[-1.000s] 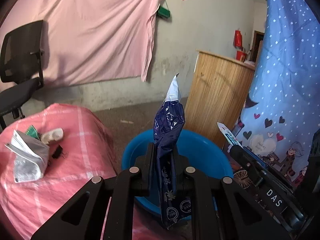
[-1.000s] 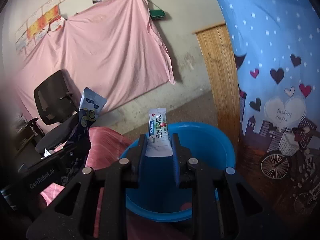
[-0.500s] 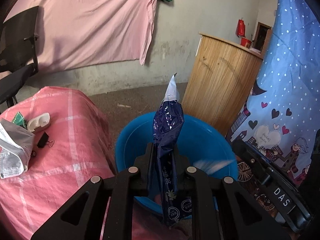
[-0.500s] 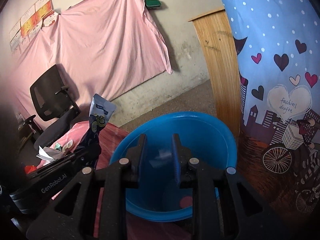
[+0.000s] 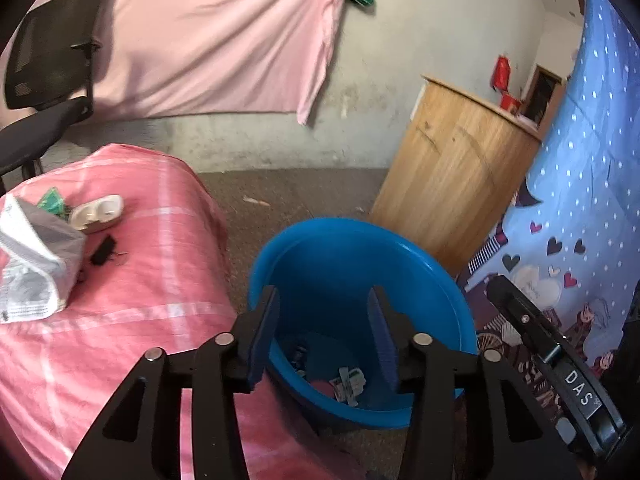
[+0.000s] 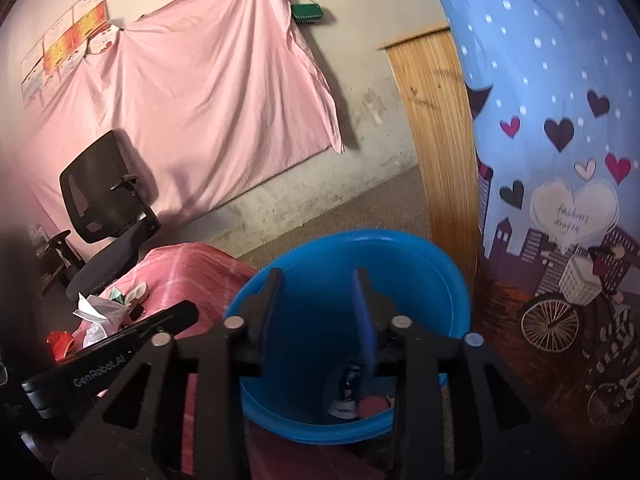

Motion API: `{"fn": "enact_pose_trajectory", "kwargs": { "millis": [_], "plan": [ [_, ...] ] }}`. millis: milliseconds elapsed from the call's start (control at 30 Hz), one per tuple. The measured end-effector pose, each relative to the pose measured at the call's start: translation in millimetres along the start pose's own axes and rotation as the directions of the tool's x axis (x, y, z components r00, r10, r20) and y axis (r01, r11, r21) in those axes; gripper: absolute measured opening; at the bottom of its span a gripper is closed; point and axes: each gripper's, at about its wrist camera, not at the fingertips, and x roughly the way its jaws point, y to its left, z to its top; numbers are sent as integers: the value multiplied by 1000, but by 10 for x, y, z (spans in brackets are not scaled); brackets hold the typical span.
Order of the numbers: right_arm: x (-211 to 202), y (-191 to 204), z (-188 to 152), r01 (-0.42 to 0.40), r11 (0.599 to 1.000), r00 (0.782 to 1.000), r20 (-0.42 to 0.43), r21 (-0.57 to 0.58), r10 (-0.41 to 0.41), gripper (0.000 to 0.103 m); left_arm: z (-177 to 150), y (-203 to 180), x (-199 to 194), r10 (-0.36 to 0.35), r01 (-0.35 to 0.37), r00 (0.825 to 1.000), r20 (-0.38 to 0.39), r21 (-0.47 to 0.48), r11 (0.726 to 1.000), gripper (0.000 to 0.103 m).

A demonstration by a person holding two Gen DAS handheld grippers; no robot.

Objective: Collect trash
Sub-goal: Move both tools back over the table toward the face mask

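Both hand-held grippers, left and right, just opened, empty, over bin. Next: swing clear, fetch bed litter.

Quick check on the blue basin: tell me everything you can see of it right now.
The blue basin is a round, smooth tub that looks plastic, standing upright on the floor against the pink-covered table's edge, near a wooden cabinet. Wrappers and other scraps lie on its bottom. Both grippers hang open above it, touching nothing.
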Motion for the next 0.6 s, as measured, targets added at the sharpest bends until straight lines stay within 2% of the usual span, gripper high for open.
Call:
{"fn": "enact_pose_trajectory", "kwargs": {
  "millis": [100, 167, 267, 333, 400, 467, 600],
  "plan": [
    [-104, 104, 36, -5, 999, 999, 41, -37, 7, 67, -35, 98, -214, 33, -31, 997, 73, -31, 999, 58],
    [-189, 198, 57, -11, 997, 997, 77, -71, 16, 82, -54, 171, -383, 70, -63, 990, 126, -55, 996, 82],
    [-313, 362, 58, -27, 992, 990, 133, -123, 44, 95, -77, 308, -678, 111, -93, 971, 213, -96, 991, 93],
    [-385, 478, 45, -43, 987, 984, 163, -157, 69, 97, -97, 406, -864, 145, -118, 956, 253, -118, 986, 99],
    [-448, 599, 27, -65, 980, 976, 190, -187, 101, 102, -132, 504, -1055, 188, -154, 936, 297, -133, 979, 100],
    [-500, 701, 15, -86, 975, 968, 216, -205, 130, 103, -174, 606, -1241, 230, -195, 916, 330, -137, 971, 101],
    [-629, 907, -27, -138, 962, 937, 283, -234, 203, 103, -248, 774, -1553, 297, -256, 873, 387, -154, 954, 101]
  ]
}}
